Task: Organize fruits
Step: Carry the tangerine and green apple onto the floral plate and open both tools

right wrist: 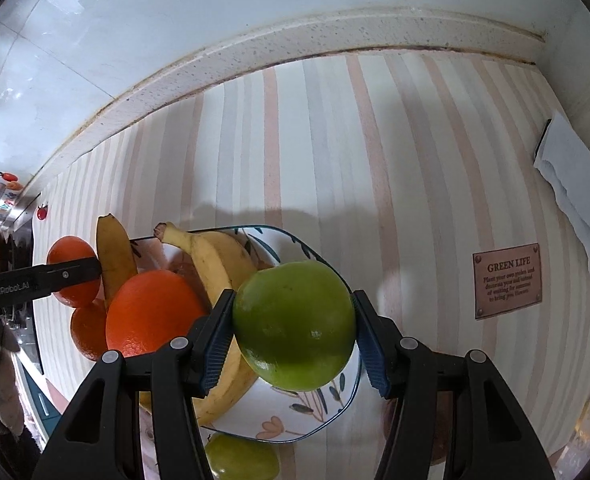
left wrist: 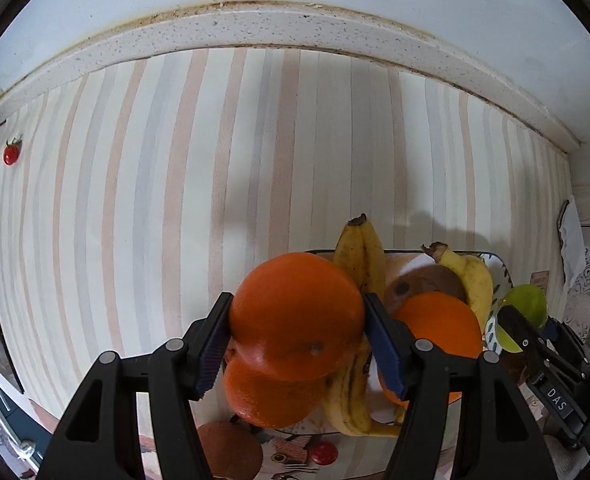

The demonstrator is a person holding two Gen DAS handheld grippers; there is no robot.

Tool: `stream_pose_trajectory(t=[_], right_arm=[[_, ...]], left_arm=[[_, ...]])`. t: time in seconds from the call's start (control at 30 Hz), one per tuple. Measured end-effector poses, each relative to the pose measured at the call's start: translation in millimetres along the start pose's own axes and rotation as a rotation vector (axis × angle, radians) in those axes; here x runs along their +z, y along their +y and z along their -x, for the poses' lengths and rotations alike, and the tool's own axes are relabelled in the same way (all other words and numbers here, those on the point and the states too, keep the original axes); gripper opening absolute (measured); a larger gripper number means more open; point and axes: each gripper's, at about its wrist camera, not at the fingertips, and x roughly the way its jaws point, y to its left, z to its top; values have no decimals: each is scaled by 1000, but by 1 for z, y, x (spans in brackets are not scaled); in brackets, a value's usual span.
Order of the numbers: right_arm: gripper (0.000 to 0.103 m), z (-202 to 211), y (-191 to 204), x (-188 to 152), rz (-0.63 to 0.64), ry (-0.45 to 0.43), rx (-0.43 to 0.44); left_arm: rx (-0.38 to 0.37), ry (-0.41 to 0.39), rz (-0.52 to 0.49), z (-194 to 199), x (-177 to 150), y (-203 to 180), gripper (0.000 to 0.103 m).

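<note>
My left gripper is shut on an orange and holds it above the left side of a floral plate. My right gripper is shut on a green apple above the same plate. The plate holds bananas, an orange and a brown kiwi. Another orange lies beside the plate under the held one. A second green apple lies in front of the plate. The right gripper shows in the left view, the left gripper in the right view.
The striped cloth covers the counter up to a speckled stone ledge and white wall. A cherry tomato lies far left. A brown fruit sits near the front. A white paper and a "GREEN LIFE" label are at right.
</note>
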Motion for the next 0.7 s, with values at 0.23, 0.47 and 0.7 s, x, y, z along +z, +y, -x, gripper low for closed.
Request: stream_pose_trajectory(t=[0.23, 0.47, 0.7], right_arm=[[62, -7, 4, -1, -4, 9, -15], [65, -2, 1, 1, -20, 7, -2], [78, 17, 0, -5, -23, -7, -9]], left_arm=[[-3, 10, 19, -4, 0, 7, 65], [-9, -1, 22, -2, -2, 6, 65], [0, -62, 9, 26, -14, 0, 65]])
